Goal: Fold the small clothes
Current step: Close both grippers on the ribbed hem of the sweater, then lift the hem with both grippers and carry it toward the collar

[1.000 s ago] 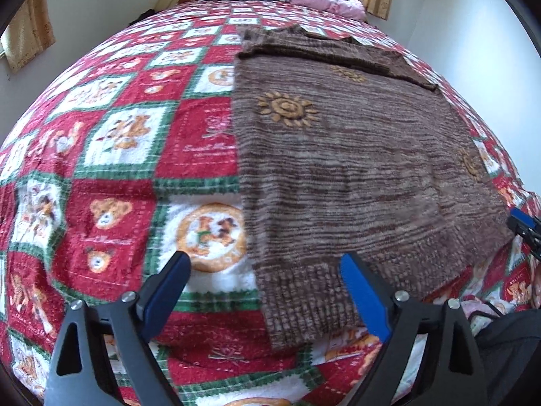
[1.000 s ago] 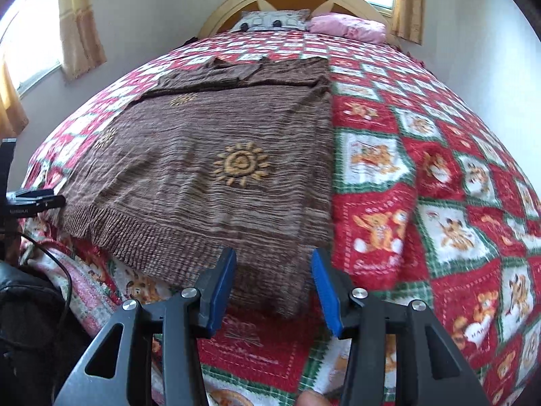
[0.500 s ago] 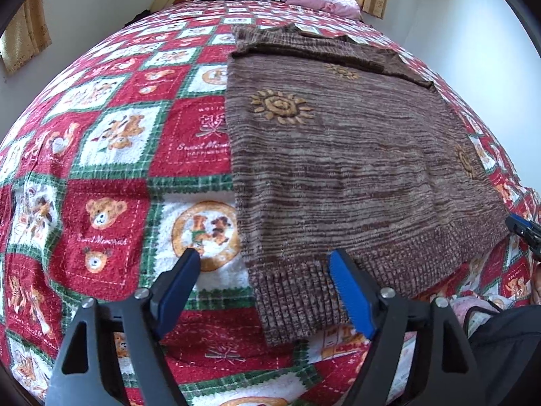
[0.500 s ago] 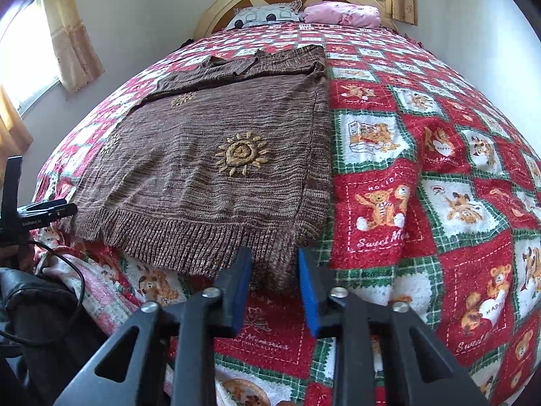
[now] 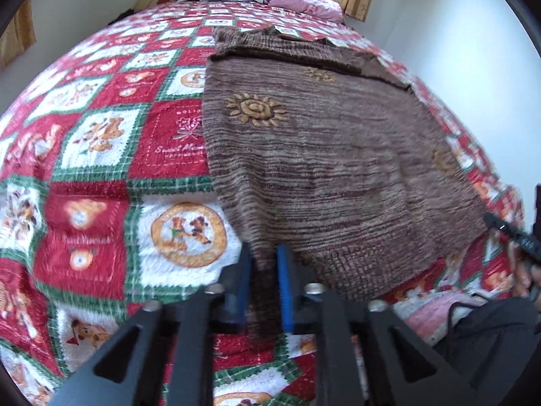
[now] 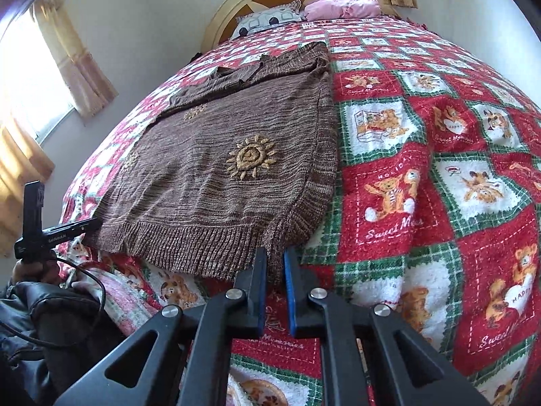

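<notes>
A brown knit sweater (image 5: pixel 321 155) with orange sun motifs lies flat on the bed, hem toward me. It also shows in the right wrist view (image 6: pixel 216 182). My left gripper (image 5: pixel 264 264) is shut on the sweater's near left hem corner, with ribbed cloth pinched between the blue pads. My right gripper (image 6: pixel 275 264) is shut on the near right hem corner, which lifts slightly into a peak. The other gripper shows at the edge of each view, at the opposite corner of the hem (image 5: pixel 507 230) (image 6: pixel 50 233).
The bed is covered by a red, green and white teddy-bear quilt (image 6: pixel 422 176). Pillows (image 6: pixel 270 20) and a wooden headboard stand at the far end. Curtained windows (image 6: pixel 40 101) are on the left wall. A dark bag (image 6: pixel 50 321) sits below the bed's near edge.
Both grippers have moved forward to the hem and closed on its two near corners. The corners are now pinched and slightly raised.
</notes>
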Demonstrator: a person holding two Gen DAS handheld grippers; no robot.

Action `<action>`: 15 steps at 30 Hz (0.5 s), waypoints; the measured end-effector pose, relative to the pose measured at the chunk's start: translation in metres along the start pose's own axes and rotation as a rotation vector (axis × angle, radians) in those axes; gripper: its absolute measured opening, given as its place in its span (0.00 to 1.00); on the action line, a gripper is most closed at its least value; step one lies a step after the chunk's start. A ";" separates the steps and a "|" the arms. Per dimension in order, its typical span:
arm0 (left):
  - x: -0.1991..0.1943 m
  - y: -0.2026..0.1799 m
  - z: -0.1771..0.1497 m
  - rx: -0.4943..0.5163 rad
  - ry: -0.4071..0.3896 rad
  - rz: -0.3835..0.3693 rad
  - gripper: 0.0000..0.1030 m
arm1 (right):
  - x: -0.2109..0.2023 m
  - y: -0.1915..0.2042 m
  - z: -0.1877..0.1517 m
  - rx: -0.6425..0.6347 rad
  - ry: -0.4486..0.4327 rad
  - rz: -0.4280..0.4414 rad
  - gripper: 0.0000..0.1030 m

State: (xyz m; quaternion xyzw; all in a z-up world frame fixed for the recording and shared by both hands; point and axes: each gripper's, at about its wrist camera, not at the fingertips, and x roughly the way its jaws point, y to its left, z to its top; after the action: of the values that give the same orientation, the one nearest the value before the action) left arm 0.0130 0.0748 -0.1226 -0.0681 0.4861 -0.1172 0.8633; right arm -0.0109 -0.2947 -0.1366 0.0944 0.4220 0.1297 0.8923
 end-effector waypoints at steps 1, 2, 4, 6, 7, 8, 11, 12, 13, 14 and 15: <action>-0.002 0.004 0.002 -0.020 0.001 -0.024 0.11 | -0.001 0.000 0.000 0.003 0.000 0.011 0.08; -0.003 0.008 0.003 -0.035 0.001 -0.043 0.09 | -0.001 -0.001 0.000 0.008 0.000 0.024 0.08; -0.007 0.016 0.006 -0.075 -0.002 -0.081 0.09 | -0.004 -0.004 0.000 0.030 -0.005 0.064 0.07; -0.011 0.021 0.008 -0.098 -0.010 -0.108 0.08 | -0.008 -0.008 0.000 0.050 -0.015 0.093 0.07; -0.014 0.023 0.009 -0.101 -0.018 -0.116 0.08 | -0.011 -0.010 0.001 0.056 -0.025 0.103 0.07; -0.017 0.023 0.010 -0.096 -0.030 -0.116 0.08 | -0.015 -0.011 0.001 0.066 -0.037 0.116 0.07; -0.026 0.022 0.012 -0.089 -0.060 -0.137 0.08 | -0.023 -0.016 0.003 0.088 -0.066 0.155 0.07; -0.029 0.021 0.013 -0.083 -0.070 -0.143 0.08 | -0.027 -0.017 0.004 0.096 -0.077 0.174 0.07; -0.031 0.020 0.014 -0.079 -0.077 -0.147 0.08 | -0.031 -0.017 0.005 0.104 -0.092 0.192 0.07; -0.034 0.018 0.014 -0.074 -0.088 -0.155 0.08 | -0.035 -0.017 0.007 0.108 -0.103 0.206 0.07; -0.037 0.018 0.015 -0.069 -0.100 -0.160 0.08 | -0.039 -0.018 0.008 0.111 -0.116 0.223 0.07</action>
State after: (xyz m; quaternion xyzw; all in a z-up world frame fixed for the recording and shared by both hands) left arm 0.0094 0.1017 -0.0882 -0.1422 0.4390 -0.1656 0.8716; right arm -0.0255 -0.3240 -0.1084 0.1970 0.3630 0.1988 0.8888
